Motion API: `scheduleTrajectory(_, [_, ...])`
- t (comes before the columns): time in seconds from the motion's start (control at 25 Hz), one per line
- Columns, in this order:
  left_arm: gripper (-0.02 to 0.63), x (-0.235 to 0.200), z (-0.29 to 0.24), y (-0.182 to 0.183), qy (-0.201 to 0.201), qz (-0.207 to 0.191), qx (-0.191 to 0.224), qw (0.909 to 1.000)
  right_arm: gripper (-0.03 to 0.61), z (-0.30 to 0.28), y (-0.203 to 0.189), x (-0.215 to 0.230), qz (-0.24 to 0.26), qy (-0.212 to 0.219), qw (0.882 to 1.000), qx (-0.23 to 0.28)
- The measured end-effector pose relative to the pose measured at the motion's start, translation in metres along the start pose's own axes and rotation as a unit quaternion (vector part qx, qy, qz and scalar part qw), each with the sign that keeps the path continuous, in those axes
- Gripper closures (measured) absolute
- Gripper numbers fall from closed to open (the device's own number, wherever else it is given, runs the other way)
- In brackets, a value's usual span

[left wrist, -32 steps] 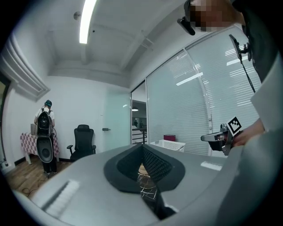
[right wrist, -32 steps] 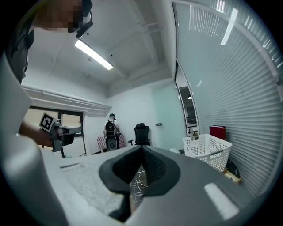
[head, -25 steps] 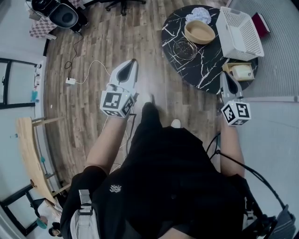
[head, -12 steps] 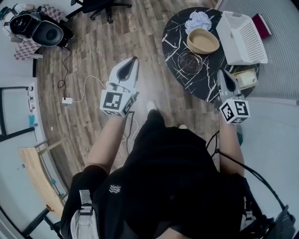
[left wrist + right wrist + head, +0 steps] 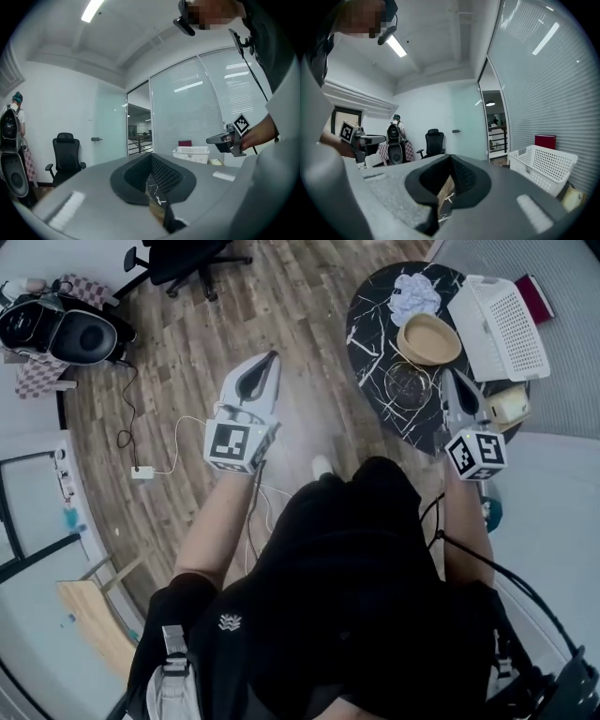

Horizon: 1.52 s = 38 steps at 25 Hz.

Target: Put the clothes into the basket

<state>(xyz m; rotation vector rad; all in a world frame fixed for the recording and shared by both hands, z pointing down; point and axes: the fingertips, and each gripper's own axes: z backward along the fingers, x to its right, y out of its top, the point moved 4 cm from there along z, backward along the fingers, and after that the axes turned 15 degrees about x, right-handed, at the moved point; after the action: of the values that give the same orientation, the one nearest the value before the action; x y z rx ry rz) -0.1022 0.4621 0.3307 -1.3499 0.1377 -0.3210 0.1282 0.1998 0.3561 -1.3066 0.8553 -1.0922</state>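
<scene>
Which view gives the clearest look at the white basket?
The head view: the white basket shows whole from above, its full outline clear. The right gripper view catches only its perforated side, with the lower part hidden. In the left gripper view it is small and distant.

the left gripper (image 5: 151, 160), jaws together and empty, faces a white basket (image 5: 191, 153) and an office chair (image 5: 65, 158).

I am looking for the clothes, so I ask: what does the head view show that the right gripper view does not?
Only the head view: the crumpled pale cloth on the black table, and the white cable on the floor. Only the right gripper view: the ceiling lamp and the open doorway. Both: the white basket, the black office chair and the left hand-held gripper.
</scene>
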Motion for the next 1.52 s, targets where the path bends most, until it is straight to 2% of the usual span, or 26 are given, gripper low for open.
scheduleTrajectory(0.24, [0.607,-0.051,-0.009,-0.009,0.009,0.009,0.008,0.9999,0.577,-0.045,0.000,-0.009,0.020,-0.001,1.000,-0.011])
scheduleTrajectory(0.44, [0.607,-0.082,-0.034,-0.028,0.012,0.025,0.000,0.9996,0.577,-0.101,-0.006,-0.003,0.036,0.007,0.999,0.008])
scheduleTrajectory(0.8, [0.607,-0.129,-0.129,-0.050,0.000,0.036,-0.032,0.9988,0.577,-0.185,-0.028,0.050,0.006,-0.015,1.000,0.011])
scheduleTrajectory(1.24, [0.607,-0.112,-0.297,-0.076,-0.105,0.044,-0.035,0.9929,0.577,-0.235,-0.032,0.146,0.000,-0.088,0.996,0.023])
scheduleTrajectory(1.4, [0.607,-0.088,-0.341,-0.080,-0.164,0.044,-0.031,0.9851,0.577,-0.229,-0.032,0.167,-0.005,-0.123,0.992,0.030])
scheduleTrajectory(1.52, [0.607,-0.070,-0.375,-0.089,-0.208,0.056,-0.032,0.9759,0.577,-0.220,-0.032,0.181,-0.004,-0.155,0.988,0.027])
